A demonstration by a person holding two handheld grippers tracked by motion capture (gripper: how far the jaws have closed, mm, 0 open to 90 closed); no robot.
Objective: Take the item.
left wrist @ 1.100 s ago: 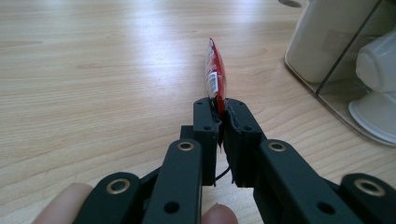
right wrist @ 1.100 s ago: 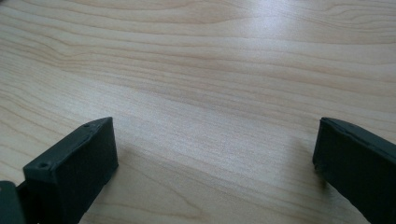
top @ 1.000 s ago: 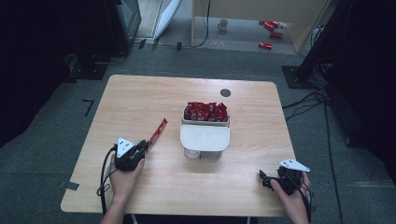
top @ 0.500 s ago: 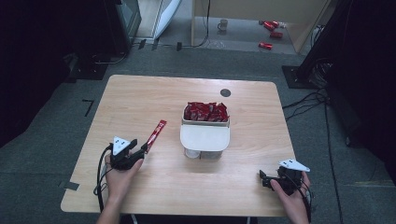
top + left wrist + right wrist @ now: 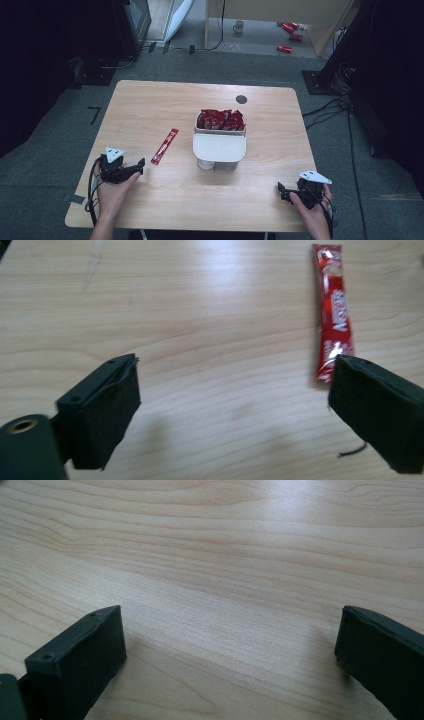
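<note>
A red stick sachet (image 5: 165,146) lies flat on the wooden table (image 5: 150,105), left of a white box (image 5: 220,142) whose far compartment holds several red sachets (image 5: 220,120). My left gripper (image 5: 137,167) sits at the front left, open, its jaws apart and empty, just short of the sachet's near end. In the left gripper view the sachet (image 5: 334,310) lies ahead at the right, its near end beside the right jaw; the left gripper (image 5: 235,415) spans bare wood. My right gripper (image 5: 281,192) rests at the front right, open over bare wood (image 5: 230,645).
A small dark round mark (image 5: 241,99) sits near the table's far edge. Beyond the table, on the floor, lie red items (image 5: 290,37), a mug (image 5: 239,25) and cables (image 5: 340,105). A wooden cabinet stands at the back.
The left gripper has let go of the red sachet and drawn back toward the front left. The sachet now lies flat on the table. The right gripper has stayed put.
</note>
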